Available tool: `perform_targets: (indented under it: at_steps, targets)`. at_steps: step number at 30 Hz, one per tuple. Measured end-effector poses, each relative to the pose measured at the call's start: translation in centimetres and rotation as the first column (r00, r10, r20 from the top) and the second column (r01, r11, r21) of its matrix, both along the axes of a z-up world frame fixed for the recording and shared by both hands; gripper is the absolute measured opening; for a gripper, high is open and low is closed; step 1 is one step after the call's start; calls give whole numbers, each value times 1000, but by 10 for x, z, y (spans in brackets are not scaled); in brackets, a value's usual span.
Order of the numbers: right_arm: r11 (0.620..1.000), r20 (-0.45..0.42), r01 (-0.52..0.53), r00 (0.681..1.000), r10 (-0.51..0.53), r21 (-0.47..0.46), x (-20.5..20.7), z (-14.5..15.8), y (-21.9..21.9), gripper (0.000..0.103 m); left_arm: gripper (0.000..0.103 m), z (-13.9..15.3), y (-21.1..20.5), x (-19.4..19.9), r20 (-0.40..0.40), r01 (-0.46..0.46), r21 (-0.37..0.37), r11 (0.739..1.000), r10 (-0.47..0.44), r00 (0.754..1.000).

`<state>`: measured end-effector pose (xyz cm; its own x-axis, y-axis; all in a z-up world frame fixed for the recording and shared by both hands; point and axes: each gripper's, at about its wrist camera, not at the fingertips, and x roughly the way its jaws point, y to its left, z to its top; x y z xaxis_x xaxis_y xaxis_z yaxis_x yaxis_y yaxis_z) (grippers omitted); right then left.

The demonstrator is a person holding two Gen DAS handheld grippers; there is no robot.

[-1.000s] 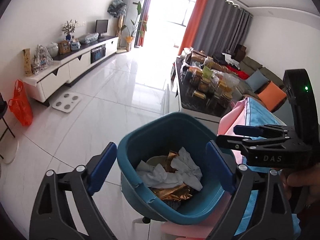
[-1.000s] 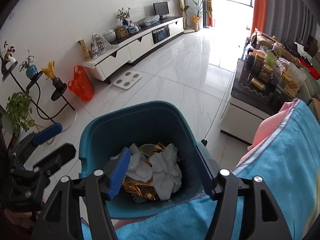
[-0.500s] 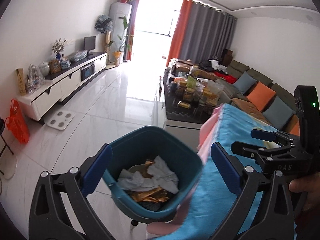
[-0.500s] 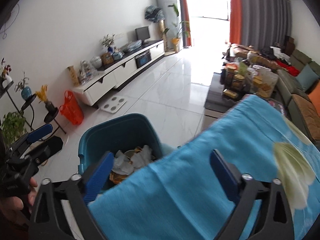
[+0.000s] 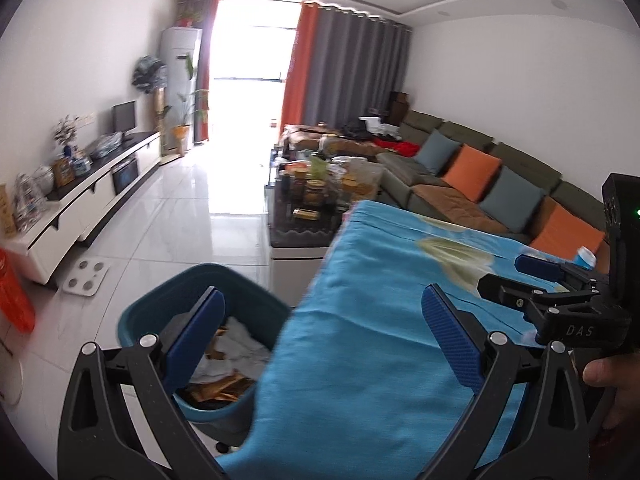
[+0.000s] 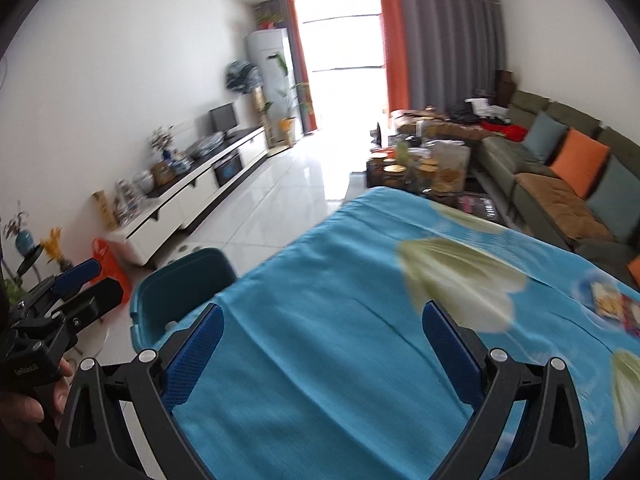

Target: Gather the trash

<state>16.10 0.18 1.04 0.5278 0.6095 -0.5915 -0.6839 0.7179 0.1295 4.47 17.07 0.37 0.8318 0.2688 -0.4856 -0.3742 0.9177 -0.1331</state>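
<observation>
Bin (image 5: 168,312) half behind tablecloth (image 5: 360,340)

Right gripper (image 6: 323,344) jaws spread wide above blue tablecloth (image 6: 360,320), teal bin (image 6: 176,300) left.

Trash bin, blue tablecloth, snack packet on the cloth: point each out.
trash bin (image 5: 160,300), left wrist view, on the far inner wall below the rim.
blue tablecloth (image 6: 320,340), right wrist view, on the bare cloth between the tool's fingers.
snack packet (image 6: 612,304), right wrist view, on its printed face, blurred.
</observation>
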Motion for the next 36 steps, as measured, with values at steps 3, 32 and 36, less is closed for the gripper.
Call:
perform_targets:
  at_steps: [3, 32, 36]
  targets:
    - [998, 11, 57, 998, -57, 5, -3, 0, -24, 96, 97, 3, -21, 6, 8, 50, 5, 999, -50, 999]
    - [904, 116, 427, 896, -428, 39, -69, 0, -173, 96, 97, 12, -133, 27, 38, 327, 64, 943, -329, 943]
    - [883, 131, 466, 874, -468, 45, -81, -4, -182, 96, 97, 10, -145, 23, 61, 367, 66, 928, -371, 927]
